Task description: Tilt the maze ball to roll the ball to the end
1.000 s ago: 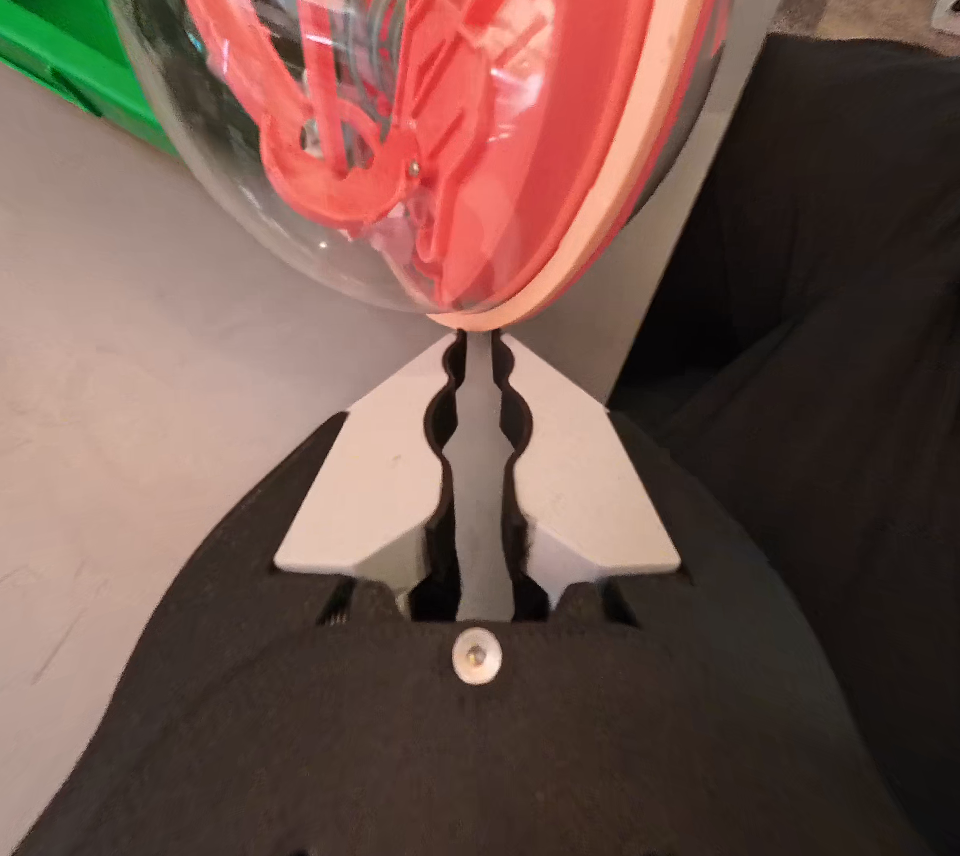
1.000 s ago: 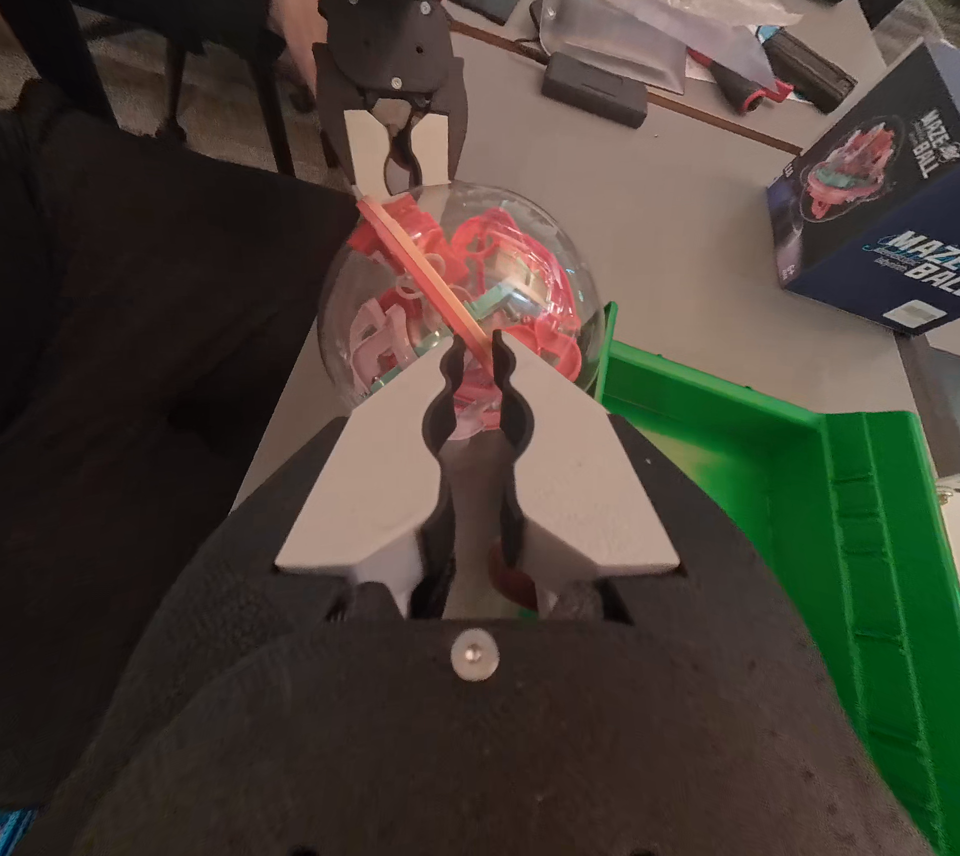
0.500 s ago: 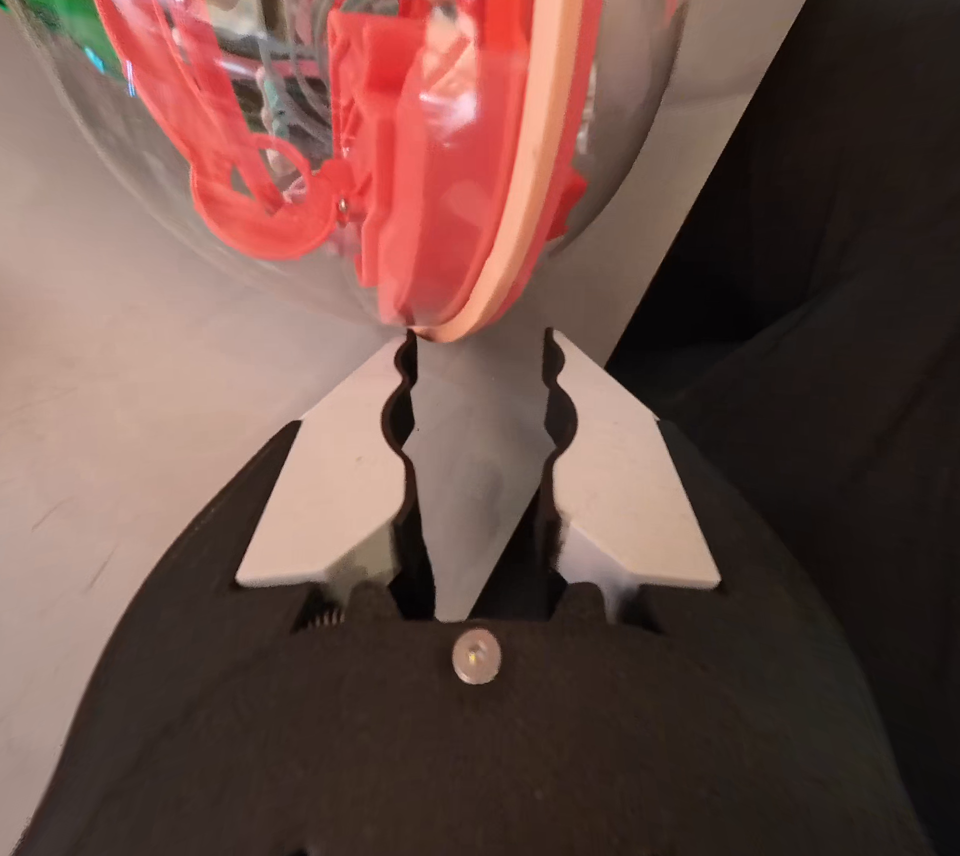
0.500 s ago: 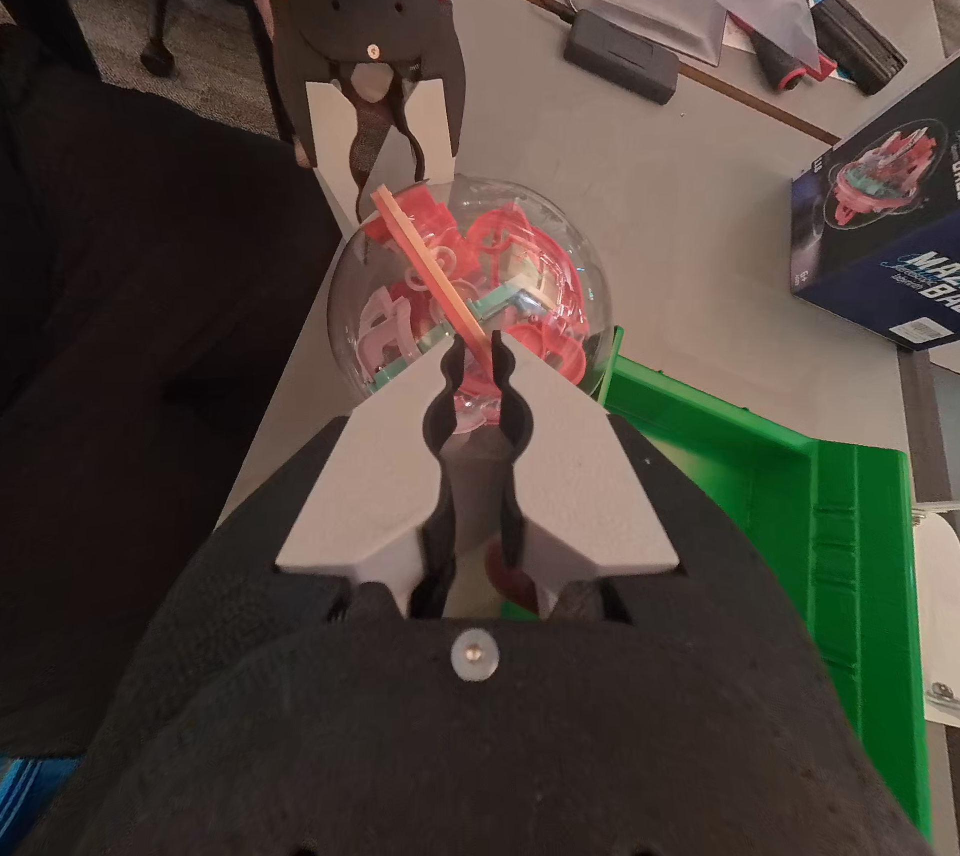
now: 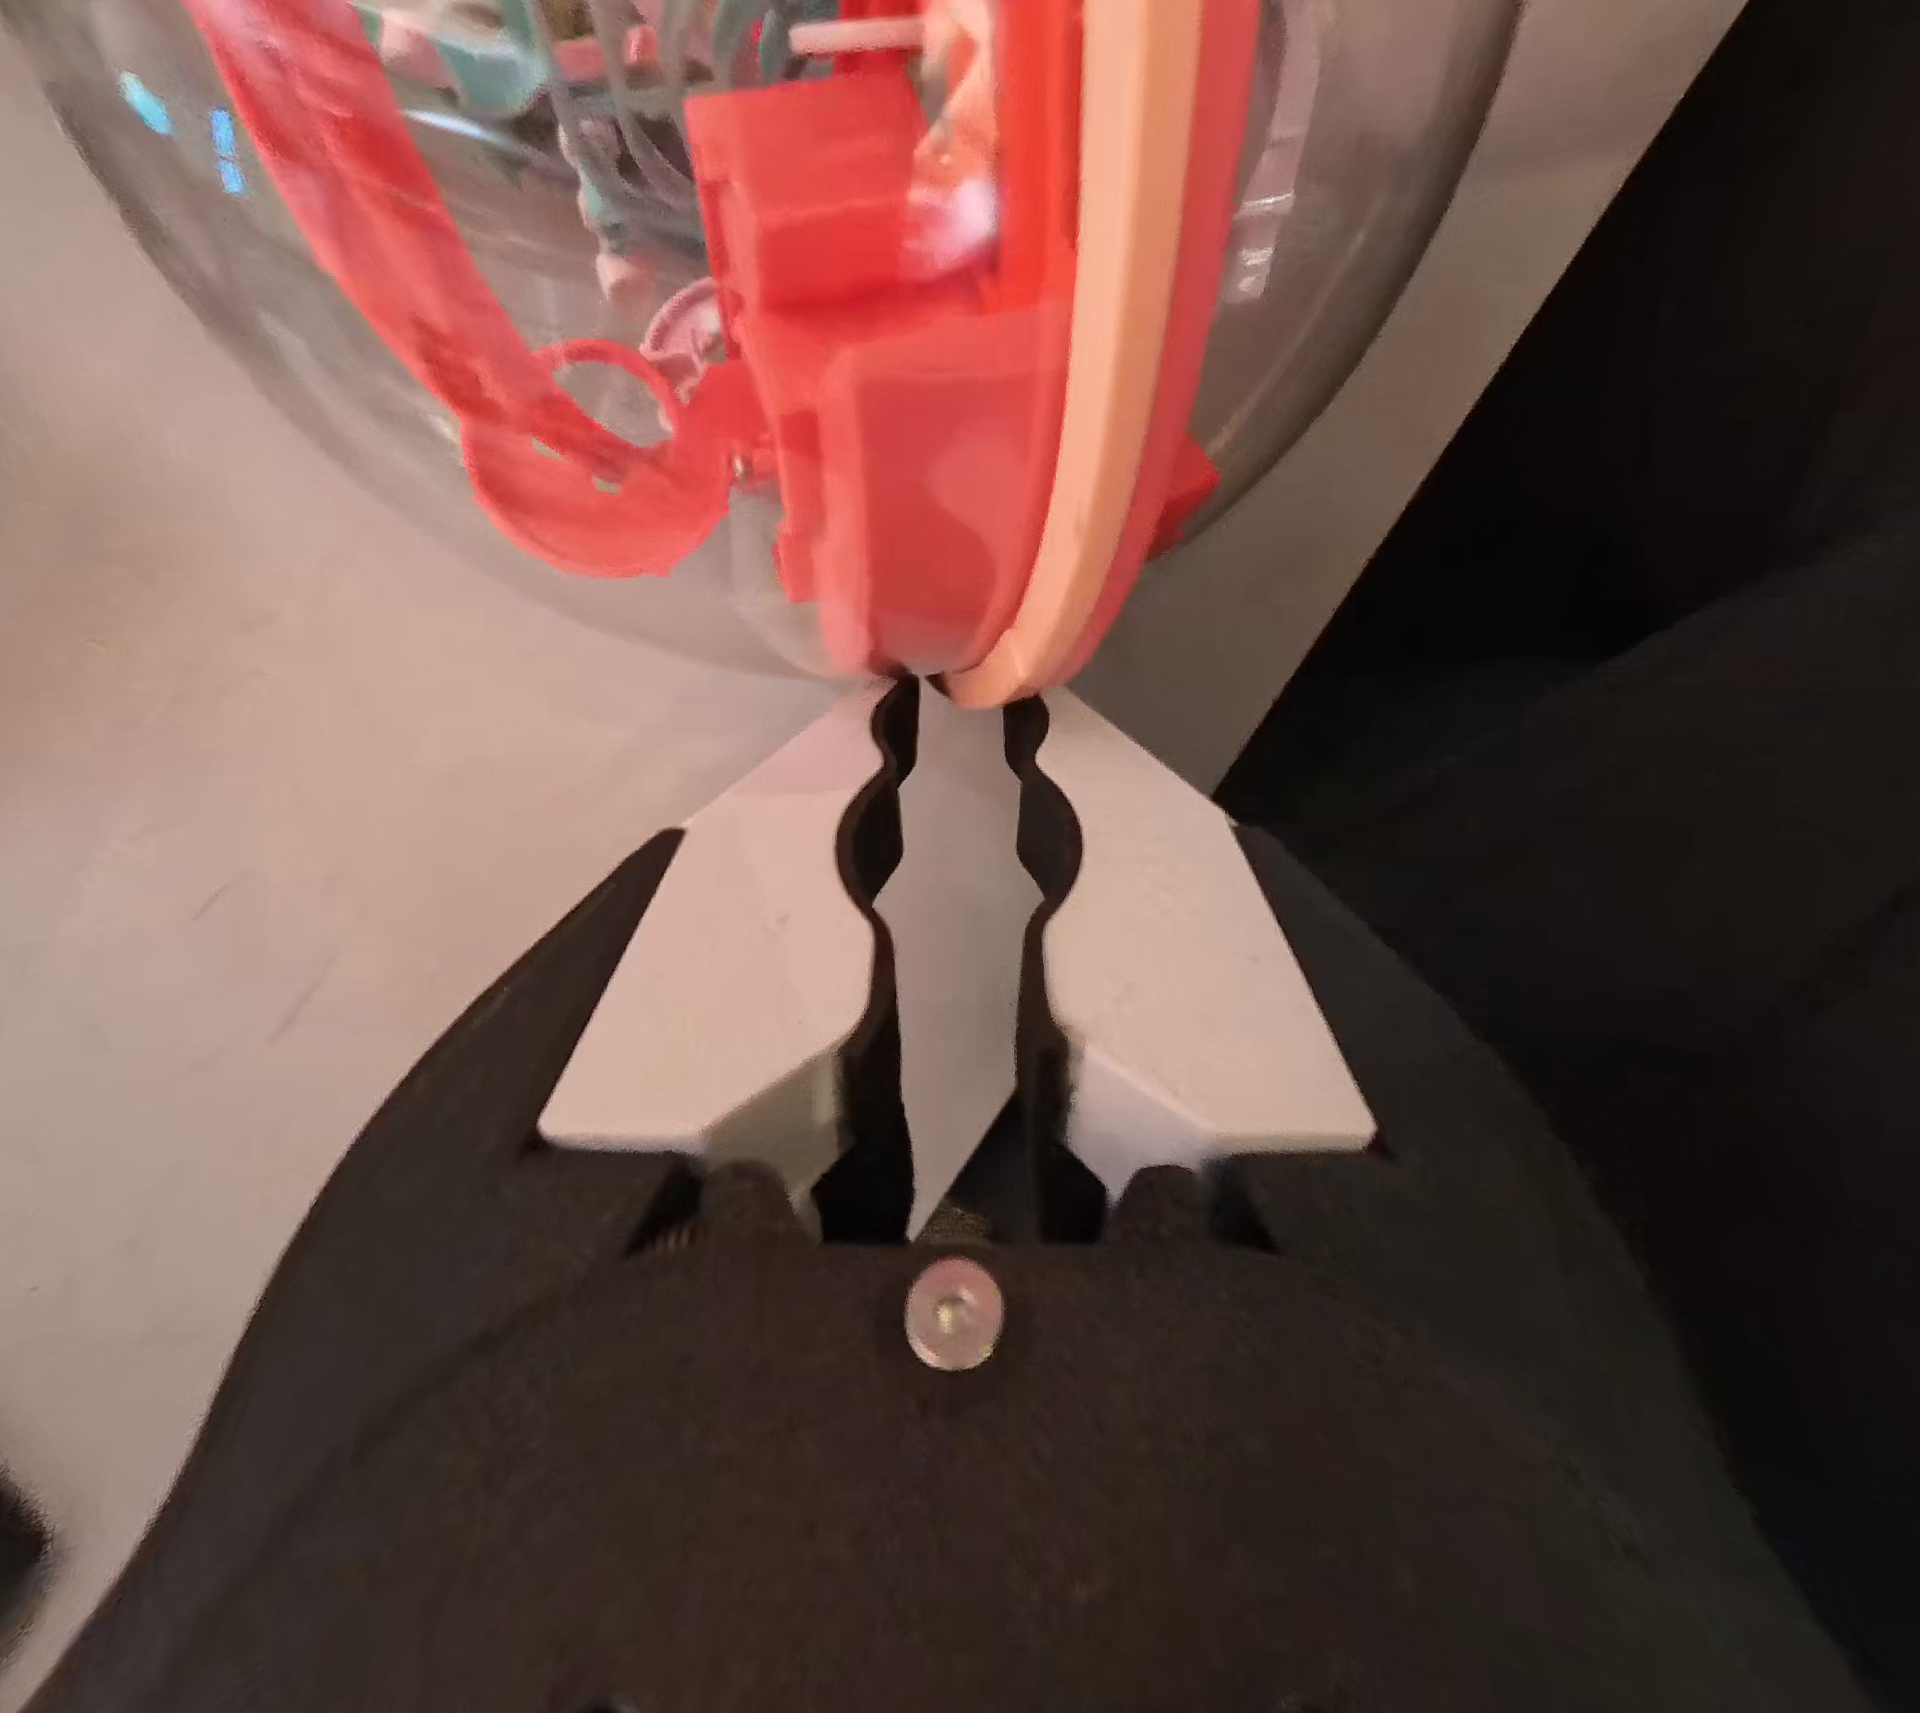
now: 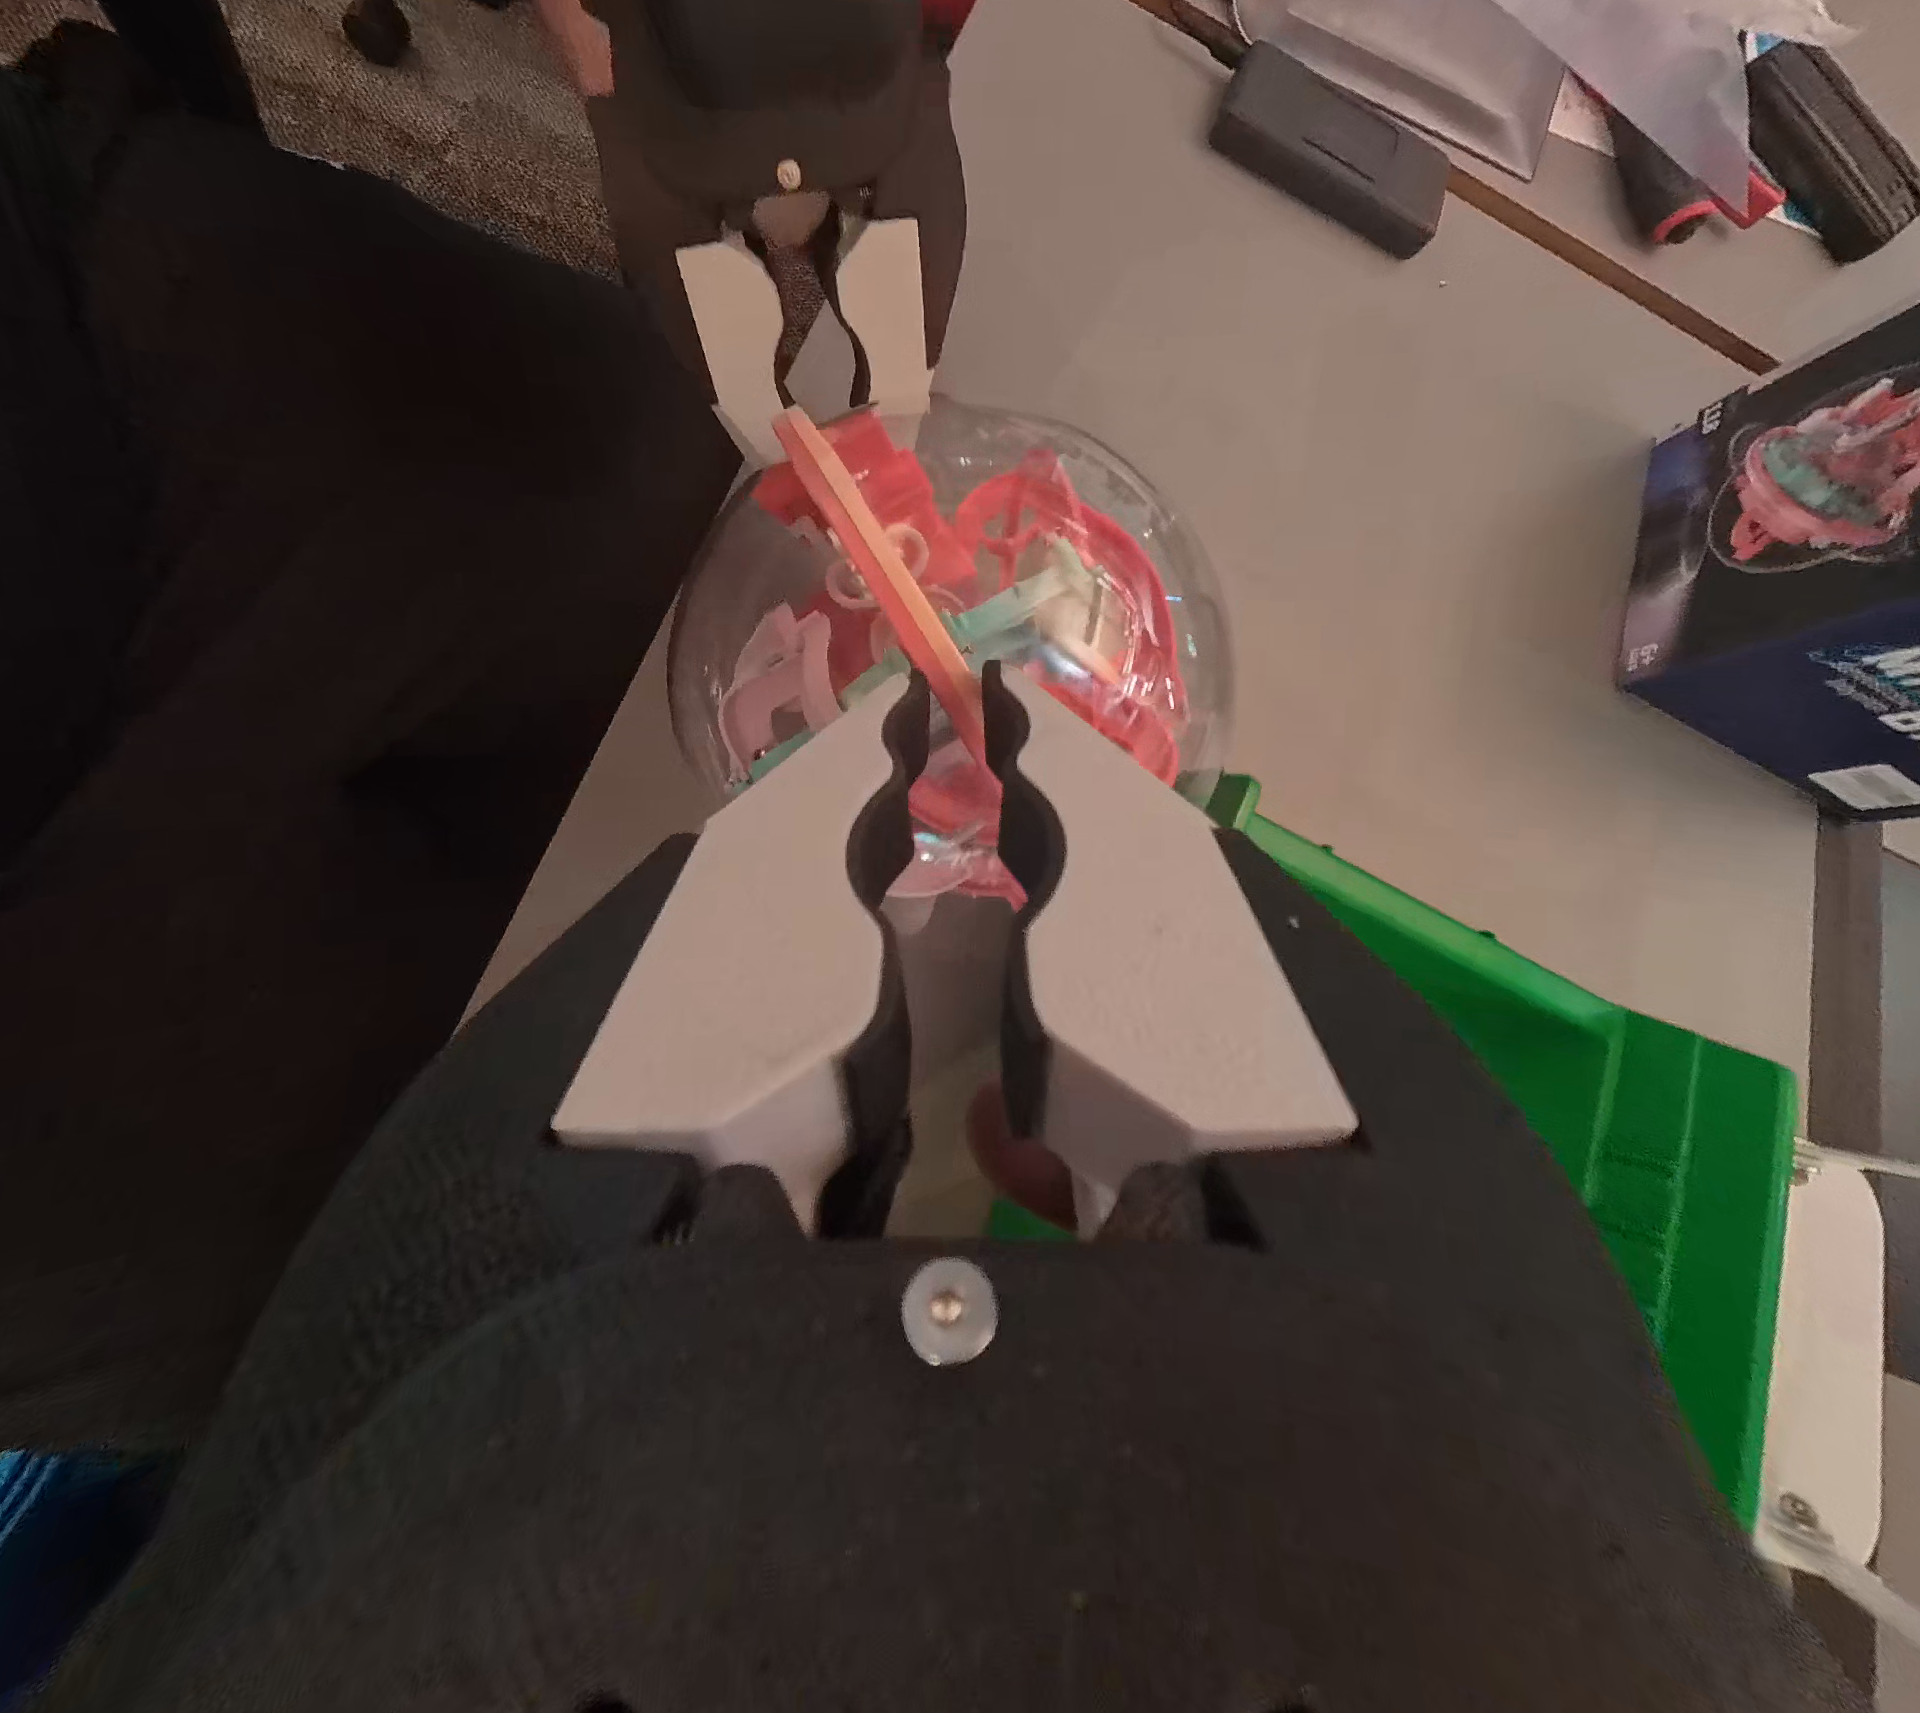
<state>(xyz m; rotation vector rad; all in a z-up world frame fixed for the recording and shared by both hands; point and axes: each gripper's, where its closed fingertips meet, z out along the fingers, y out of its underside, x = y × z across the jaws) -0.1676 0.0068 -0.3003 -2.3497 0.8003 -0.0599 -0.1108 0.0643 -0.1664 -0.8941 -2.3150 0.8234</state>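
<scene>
The grey surface point(image 6: 1351, 416) is carrying a green bin point(image 6: 1507, 1092) at its near edge, and the clear maze ball point(image 6: 1091, 583) is being held just beside the bin, over the surface's left edge. The right tongs point(image 6: 951, 676) are pinching the ball's peach rim point(image 5: 1143, 209), narrow. The left tongs point(image 5: 961, 707), which were clamping the rim and then opening wide, are now narrowing around it without pressing yet, probably re-gripping so tilting can go on.

Glossy clear plastic maze ball point(image 6: 951, 614) (matt grey table point(image 6: 1299, 416))
</scene>
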